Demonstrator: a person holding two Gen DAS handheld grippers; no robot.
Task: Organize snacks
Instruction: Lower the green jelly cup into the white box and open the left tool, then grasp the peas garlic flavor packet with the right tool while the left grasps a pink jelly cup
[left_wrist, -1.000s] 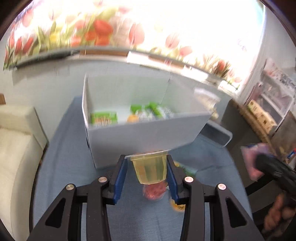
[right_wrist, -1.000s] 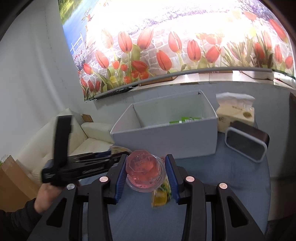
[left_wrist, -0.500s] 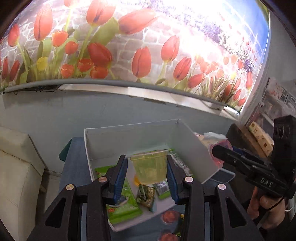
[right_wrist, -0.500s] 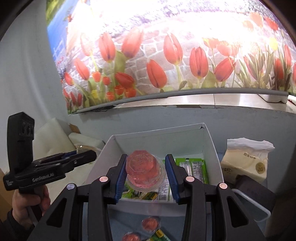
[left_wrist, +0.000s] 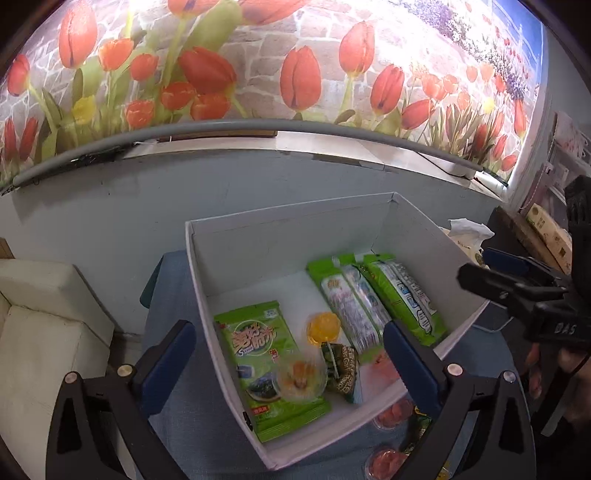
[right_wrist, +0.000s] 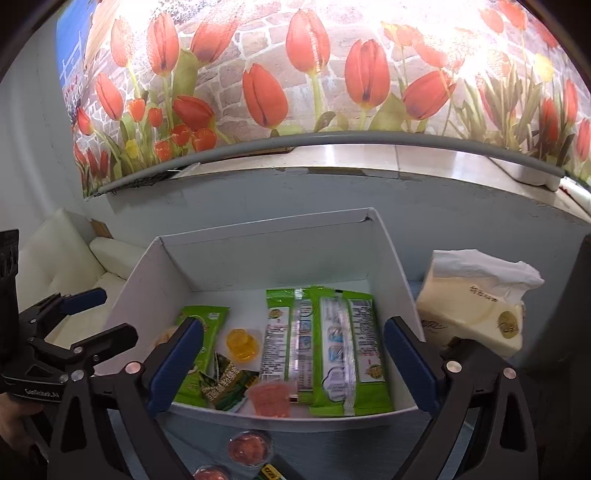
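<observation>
Snacks sit in the white box (left_wrist: 229, 373) on the blue table (left_wrist: 177, 391), and I hold both my claws over it.

Far left, past the table, is a pale sofa (left_wrist: 44, 332). My left claw (left_wrist: 291, 354) is wide open and holds nothing. It hangs over the left part of the box. Under it lies a flat green snack bag (left_wrist: 258, 354), and on the bag sits a clear yellow jelly cup (left_wrist: 301, 380). The cup looks blurry, so I think it is landing or rolling. I cannot tell for sure.

Next comes an orange jelly cup (left_wrist: 323, 328), then a small dark green packet (left_wrist: 341, 365), lying flat on the box floor. Beside them is a pink jelly cup (right_wrist: 269, 398) near the front wall, also blurry.

My right claw (right_wrist: 293, 358) is wide open too and holds nothing. It hangs over the middle and right part of the box. Two long green packs (right_wrist: 325, 343) lie side by side along the right wall, so they take up little room.

In front of the box, more red jelly cups (right_wrist: 247, 448) wait on the table. I think these go in next. Right of the box is a tissue pack (right_wrist: 476, 302).
</observation>
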